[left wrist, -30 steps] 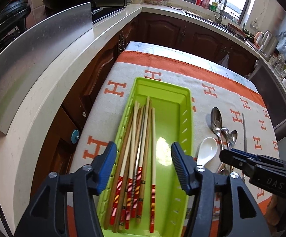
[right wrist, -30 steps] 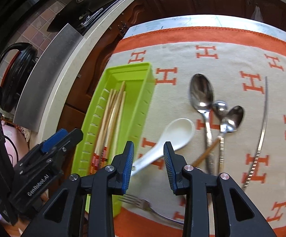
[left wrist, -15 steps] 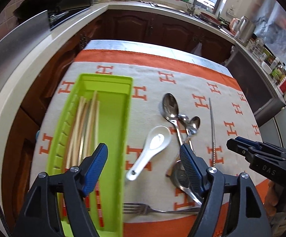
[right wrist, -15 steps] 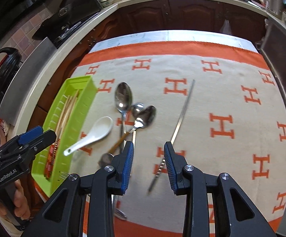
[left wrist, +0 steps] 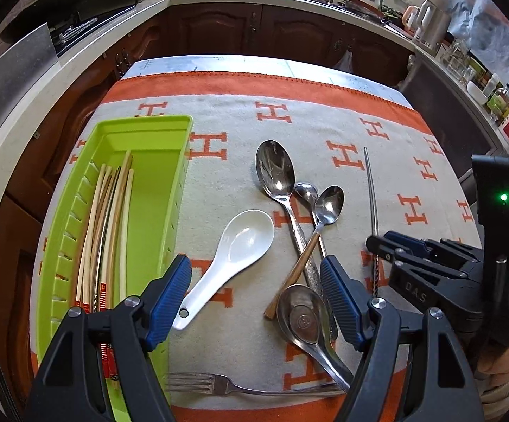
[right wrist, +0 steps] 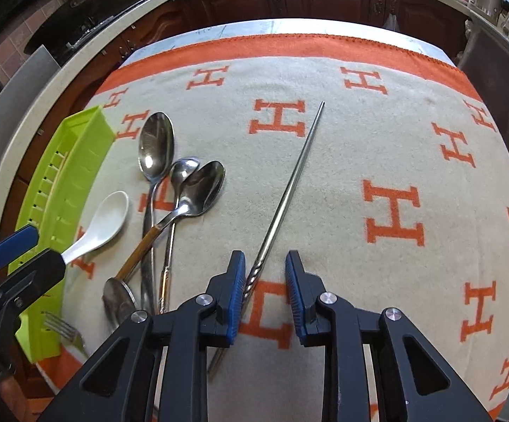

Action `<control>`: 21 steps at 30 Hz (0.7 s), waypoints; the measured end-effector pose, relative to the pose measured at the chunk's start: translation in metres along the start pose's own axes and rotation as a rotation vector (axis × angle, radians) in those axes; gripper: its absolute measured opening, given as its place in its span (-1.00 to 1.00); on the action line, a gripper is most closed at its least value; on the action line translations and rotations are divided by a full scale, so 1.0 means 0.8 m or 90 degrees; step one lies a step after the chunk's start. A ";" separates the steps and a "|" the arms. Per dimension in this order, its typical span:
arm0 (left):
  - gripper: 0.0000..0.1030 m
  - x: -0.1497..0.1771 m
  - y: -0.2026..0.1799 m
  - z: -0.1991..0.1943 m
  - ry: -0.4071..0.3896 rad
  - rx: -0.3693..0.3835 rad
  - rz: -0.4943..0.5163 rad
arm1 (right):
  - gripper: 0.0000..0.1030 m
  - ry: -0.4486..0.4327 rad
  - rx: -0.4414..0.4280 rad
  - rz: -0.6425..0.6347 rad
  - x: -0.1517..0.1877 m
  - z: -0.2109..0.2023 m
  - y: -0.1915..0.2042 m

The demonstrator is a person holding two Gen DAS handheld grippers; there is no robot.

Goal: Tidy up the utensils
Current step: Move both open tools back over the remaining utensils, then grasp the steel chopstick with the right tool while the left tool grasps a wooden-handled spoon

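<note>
Left wrist view looks down on a green tray (left wrist: pixel 78 211) at the left of the counter, lying on an H-patterned cloth (left wrist: pixel 240 123). Its left half holds a bundle of chopsticks (left wrist: pixel 108 225); its right half is bare. Just right of the tray lies a white ceramic spoon (left wrist: pixel 233 249), apart from the wall. Beyond it a crossed heap of metal spoons (left wrist: pixel 289 204) overlaps, one with a wooden handle, and a fork (left wrist: pixel 240 385) lies along the near orange border.

The left claw (left wrist: pixel 254 292) hangs wide open over the white spoon's handle and the lowest spoon bowl, gripping nothing.

In the right wrist view a single metal chopstick (right wrist: pixel 289 183) runs diagonally on the cloth, well apart from the spoons. Its twisted near end sits between the pads of the right claw (right wrist: pixel 265 281), close against the left pad; the jaws have just been closing, yet a gap shows on the right side. The cloth to the right of the chopstick is open out to the counter's edge.
</note>
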State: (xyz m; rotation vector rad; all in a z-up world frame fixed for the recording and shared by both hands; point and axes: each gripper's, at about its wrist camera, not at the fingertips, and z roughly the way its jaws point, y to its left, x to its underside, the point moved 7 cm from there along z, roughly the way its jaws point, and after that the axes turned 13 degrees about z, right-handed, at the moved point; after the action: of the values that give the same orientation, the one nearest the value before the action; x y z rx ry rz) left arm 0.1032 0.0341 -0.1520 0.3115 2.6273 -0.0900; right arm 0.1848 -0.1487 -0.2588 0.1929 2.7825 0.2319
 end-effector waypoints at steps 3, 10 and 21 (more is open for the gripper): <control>0.43 0.000 0.001 0.003 0.001 -0.006 -0.002 | -0.55 -0.019 0.039 -0.033 -0.003 0.010 0.010; 0.43 0.000 0.001 0.012 0.008 -0.003 -0.005 | -0.86 -0.053 0.054 -0.053 0.001 0.009 0.014; 0.36 -0.006 -0.028 0.030 -0.002 0.066 0.039 | -0.90 -0.005 -0.085 0.120 0.009 -0.016 -0.053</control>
State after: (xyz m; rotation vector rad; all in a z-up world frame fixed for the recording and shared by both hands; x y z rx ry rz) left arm 0.1132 0.0083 -0.1701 0.4263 2.6119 -0.2067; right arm 0.1693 -0.1906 -0.2566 0.4231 2.7285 0.4601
